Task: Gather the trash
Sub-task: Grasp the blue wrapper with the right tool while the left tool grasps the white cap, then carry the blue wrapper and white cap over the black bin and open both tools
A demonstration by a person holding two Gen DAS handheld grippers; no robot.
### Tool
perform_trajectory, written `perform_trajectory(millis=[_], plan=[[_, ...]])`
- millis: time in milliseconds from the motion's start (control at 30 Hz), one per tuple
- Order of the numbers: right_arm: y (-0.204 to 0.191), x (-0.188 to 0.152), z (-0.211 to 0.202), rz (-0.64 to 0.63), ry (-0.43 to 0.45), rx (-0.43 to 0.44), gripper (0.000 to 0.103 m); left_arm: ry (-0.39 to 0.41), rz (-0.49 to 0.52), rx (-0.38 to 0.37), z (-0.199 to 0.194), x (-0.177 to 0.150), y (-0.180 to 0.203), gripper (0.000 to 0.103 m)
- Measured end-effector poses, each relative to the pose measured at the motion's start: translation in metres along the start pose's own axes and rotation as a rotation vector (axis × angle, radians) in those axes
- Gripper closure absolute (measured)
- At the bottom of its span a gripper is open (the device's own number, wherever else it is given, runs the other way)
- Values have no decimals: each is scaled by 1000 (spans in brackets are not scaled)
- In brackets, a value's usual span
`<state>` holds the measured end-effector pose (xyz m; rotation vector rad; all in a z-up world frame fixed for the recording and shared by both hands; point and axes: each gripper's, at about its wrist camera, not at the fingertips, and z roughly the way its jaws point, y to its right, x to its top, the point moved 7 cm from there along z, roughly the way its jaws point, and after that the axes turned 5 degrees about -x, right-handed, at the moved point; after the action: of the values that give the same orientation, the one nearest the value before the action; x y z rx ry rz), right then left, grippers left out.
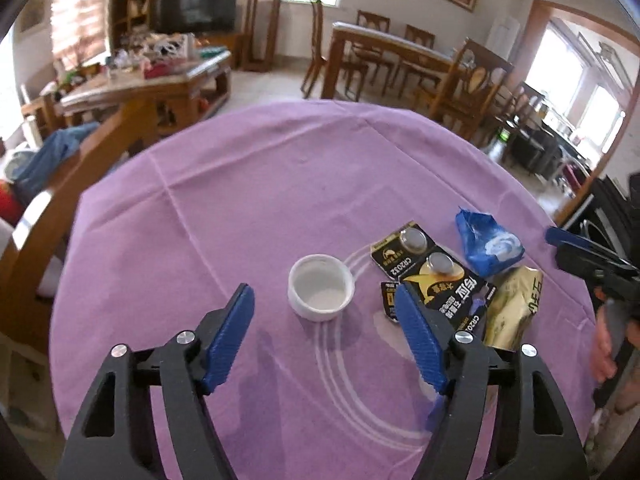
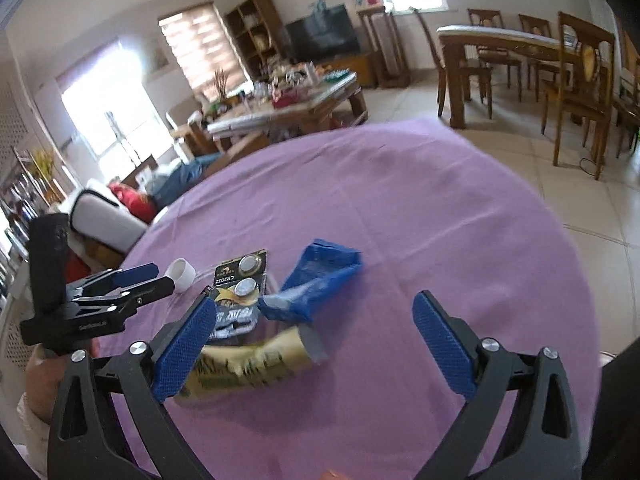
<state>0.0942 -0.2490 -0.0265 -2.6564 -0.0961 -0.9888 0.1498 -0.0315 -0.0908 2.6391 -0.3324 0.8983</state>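
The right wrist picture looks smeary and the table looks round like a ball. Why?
Right wrist view: the crumpled blue plastic wrapper and gold foil packet are motion-blurred; the fisheye lens bulges the purple tablecloth. Left wrist view: sharper, same bulge, and the bright windows wash out white.

Both wrist views, low over shared tablecloth (image 1: pixel 240 184)

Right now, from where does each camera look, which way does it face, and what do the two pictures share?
Left wrist: sits behind the open left claw, looks forward over the purple tablecloth at the white cap; the right claw enters at the right edge.
Right wrist: sits behind the open right claw, looks forward and leftward at the blue wrapper and gold wrapper; the left claw shows at left.
Shared: cap, battery card, both wrappers.
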Motion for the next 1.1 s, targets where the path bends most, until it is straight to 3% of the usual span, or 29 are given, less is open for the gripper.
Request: perform_trajectory(millis=[233,333,400,467,600,700,900,1100], plan=[[-15,0,28,-60,-97,-55,20,-62,44,-10,23,-2,-3,48],[-20,-5,40,-117,-134,-93,41,-57,38,-4,23,0,-7,65],[-23,-7,41,-173,-122,-138,59,-54,33,-18,23,1,-10,65],[-23,-9,41,-196,-115,-165,59,-54,31,-23,23,-1,-2,65],[-14,-11,33,-141,-89,-115,60,-50,42,-17,23,-2,-1,65],[-6,-5,13,-100,-23,-72,60,0,43,-30,14,1,1,65],[8,10,-35,-47,113,-14,60,132,47,-154,-11,12,34,65],[27,18,-86,-14,241,-2,60,215,116,-264,-29,27,104,65]])
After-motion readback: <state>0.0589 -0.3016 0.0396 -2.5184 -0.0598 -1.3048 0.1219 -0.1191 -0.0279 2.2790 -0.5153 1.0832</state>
